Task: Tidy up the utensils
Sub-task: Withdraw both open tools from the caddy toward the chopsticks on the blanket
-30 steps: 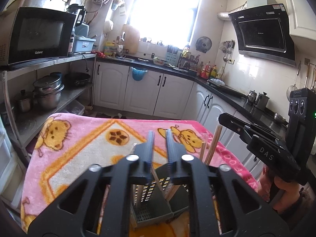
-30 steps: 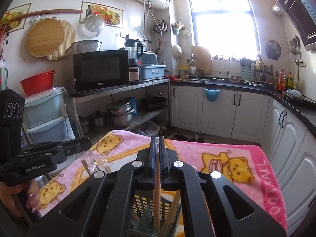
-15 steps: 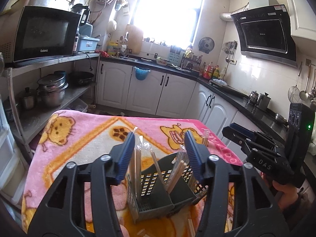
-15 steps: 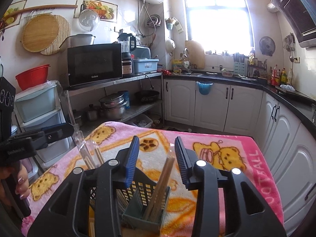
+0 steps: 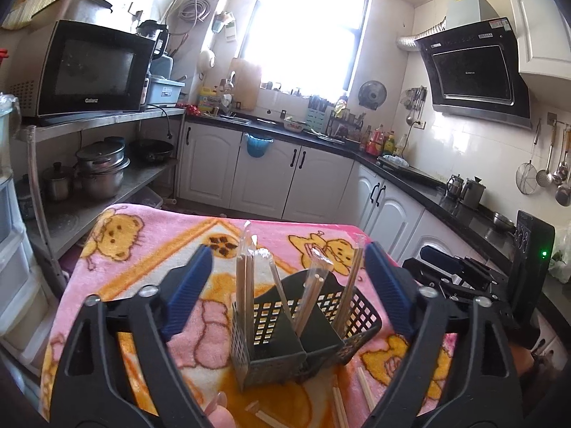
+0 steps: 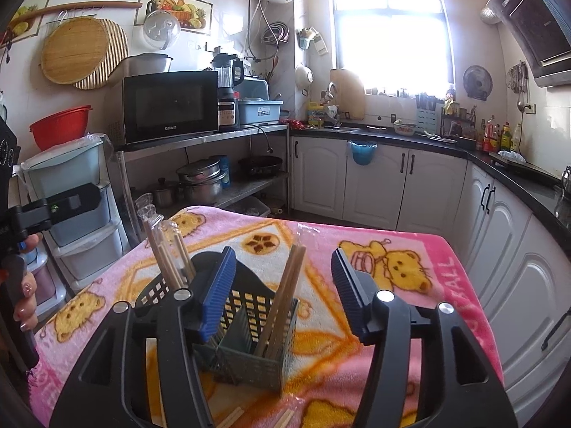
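**Both pairs dropped, loose ones next**

While both sets of tongs are opening, you have just let go: the left tongs (image 5: 285, 278) and right tongs (image 6: 283, 281) grasp nothing. The wrapped wooden chopsticks (image 6: 282, 306) stand tilted in the dark slotted plastic utensil caddy (image 5: 285, 335) on the pink bear-print blanket (image 5: 150, 249) covering the worktop. Loose chopsticks (image 5: 364, 388) lie just beside the caddy; judging by that, you should draw back, dip low and pick those up.

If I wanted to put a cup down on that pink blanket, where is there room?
The pink blanket lies bare beyond the utensil caddy, around the far bear prints, and along its right border. Nearer, it is crowded: the caddy, loose chopsticks by its base, and both grippers with jaws opening.
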Available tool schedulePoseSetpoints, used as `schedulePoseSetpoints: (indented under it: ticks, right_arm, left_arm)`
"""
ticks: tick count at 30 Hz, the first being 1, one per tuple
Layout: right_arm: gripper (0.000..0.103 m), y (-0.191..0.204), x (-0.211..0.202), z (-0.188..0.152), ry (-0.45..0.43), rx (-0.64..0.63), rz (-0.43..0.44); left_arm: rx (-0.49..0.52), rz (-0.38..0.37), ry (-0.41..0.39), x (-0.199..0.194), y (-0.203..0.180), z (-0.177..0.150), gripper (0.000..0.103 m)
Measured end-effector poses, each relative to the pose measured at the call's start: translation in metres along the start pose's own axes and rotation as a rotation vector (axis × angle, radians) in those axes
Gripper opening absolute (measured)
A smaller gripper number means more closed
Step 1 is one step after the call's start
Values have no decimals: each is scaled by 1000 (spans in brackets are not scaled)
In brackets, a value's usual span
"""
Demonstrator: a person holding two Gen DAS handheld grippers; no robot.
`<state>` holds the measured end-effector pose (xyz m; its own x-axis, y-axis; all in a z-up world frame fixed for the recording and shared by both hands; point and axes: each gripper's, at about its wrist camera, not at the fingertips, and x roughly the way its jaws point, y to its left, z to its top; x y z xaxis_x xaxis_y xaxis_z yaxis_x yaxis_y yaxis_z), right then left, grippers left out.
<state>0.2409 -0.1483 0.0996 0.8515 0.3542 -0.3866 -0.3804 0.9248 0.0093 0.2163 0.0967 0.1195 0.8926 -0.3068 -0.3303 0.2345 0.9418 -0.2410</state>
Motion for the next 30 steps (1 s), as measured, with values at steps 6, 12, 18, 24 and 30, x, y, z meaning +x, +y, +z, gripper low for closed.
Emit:
schedulePoseSetpoints:
  ticks: [6,12,18,24,30]
  right_arm:
    - [60,4,-9,-10,15,-16,-16]
    - [62,4,-19,-26,34,-15,-25]
    - [66,6,-28,-35,45,-21,-37]
    - [67,4,-39,-44,50,-11,-43]
    - [69,-1,-50,-56,68,-6,-52]
  left_arm:
    - [3,-1,17,-6,-3,-11,93]
    - [4,-1,40,-10,-7,-28,93]
    - [8,7,59,-15,-12,-43,93]
    - [11,11,81,-18,-15,-54,93]
    - [25,10,109,-17,-23,-66,93]
